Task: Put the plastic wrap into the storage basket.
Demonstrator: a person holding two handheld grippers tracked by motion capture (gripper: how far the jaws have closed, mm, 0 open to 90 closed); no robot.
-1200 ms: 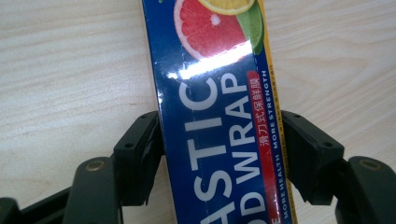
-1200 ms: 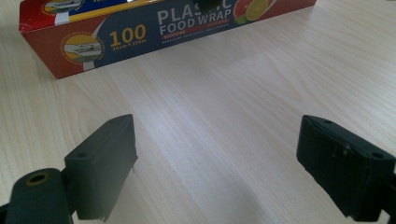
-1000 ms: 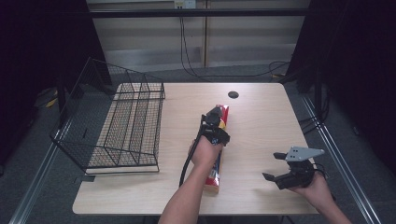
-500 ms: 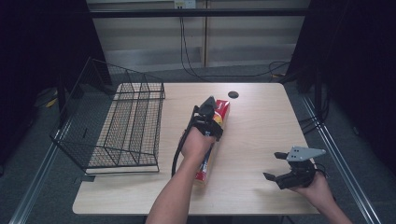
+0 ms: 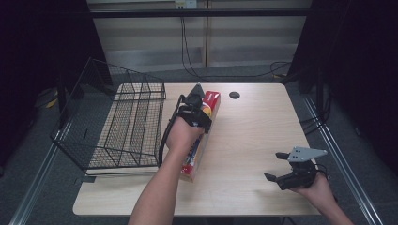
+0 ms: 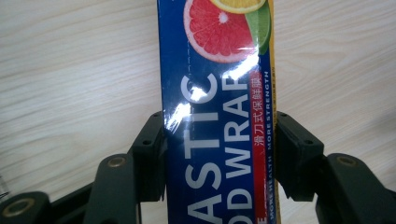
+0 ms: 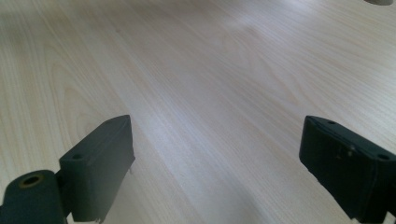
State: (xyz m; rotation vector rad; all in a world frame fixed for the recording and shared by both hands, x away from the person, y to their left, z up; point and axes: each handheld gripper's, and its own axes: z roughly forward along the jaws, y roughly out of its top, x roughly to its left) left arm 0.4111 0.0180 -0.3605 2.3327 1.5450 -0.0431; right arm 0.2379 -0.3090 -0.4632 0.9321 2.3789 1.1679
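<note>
On the table (image 5: 253,136), my left gripper (image 6: 219,154) clamped the wrap box (image 6: 217,116) mid-frame. My right gripper (image 7: 215,172) sat spread wide, lower right.

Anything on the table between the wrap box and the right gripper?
No. In the high view, bare table separates the box from the right gripper.

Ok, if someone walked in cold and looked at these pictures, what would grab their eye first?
Probably the long blue and red plastic wrap box lying mid-table, with the left gripper closed across it, jaws pressing both long sides. Next, the big black wire basket at the table's left edge, beside the box. Last, the right gripper, jaws wide open, sits over bare light wooden table at the near right corner.
</note>
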